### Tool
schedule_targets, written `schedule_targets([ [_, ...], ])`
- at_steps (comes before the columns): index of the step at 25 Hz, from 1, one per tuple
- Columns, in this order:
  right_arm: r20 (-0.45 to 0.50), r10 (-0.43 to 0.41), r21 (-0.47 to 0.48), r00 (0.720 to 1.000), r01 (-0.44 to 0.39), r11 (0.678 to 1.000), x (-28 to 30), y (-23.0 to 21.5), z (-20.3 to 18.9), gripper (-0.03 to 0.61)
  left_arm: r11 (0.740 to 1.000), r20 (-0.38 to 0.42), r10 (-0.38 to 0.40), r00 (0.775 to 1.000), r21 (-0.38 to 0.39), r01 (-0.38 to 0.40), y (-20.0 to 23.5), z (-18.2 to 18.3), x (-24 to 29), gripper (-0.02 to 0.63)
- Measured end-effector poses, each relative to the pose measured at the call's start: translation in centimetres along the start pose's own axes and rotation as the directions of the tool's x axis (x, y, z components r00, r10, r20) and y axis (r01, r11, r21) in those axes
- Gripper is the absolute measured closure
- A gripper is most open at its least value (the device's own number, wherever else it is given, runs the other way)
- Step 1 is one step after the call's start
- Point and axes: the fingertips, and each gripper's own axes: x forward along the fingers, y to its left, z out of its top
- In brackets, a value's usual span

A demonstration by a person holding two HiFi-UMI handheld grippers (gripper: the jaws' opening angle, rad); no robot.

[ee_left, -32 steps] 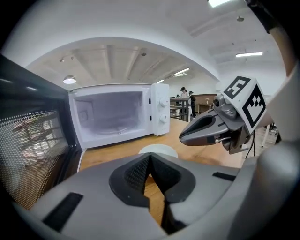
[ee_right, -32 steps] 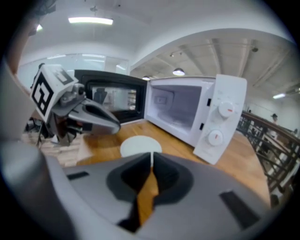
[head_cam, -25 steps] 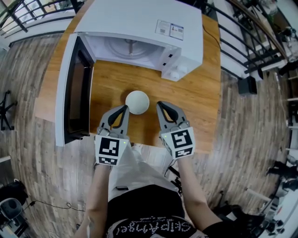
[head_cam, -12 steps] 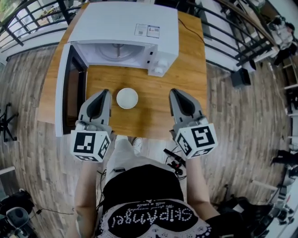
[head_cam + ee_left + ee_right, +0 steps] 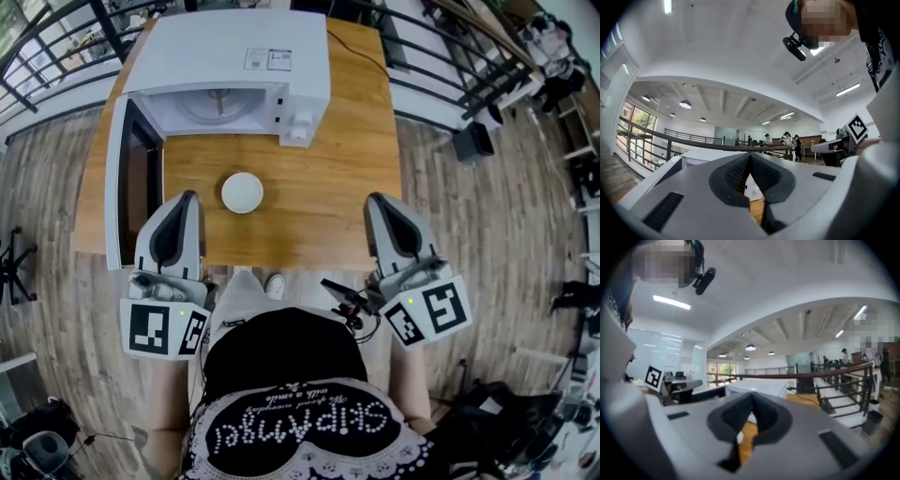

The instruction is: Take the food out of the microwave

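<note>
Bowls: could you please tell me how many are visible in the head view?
1. The white bowl sits on the wooden table, in front of the open microwave. The cavity's deeper part is hidden, so another could be inside.

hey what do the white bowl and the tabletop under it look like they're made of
The white bowl is likely glazed ceramic, maybe plastic: plain, smooth, evenly white. The tabletop looks like wood or wood-look laminate: warm orange-brown, with streaky grain lines and a soft sheen.
</note>
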Motion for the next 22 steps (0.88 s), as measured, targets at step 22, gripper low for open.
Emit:
schedule_targets([
  [22, -0.07, -0.022, 0.084, 0.997, 0.028, 0.996, -5.1, 2.8, -6.4, 0.545, 0.999, -0.069, -0.012, 0.998, -0.051, 0.008, -3.6, -3.6, -5.0, 0.583],
])
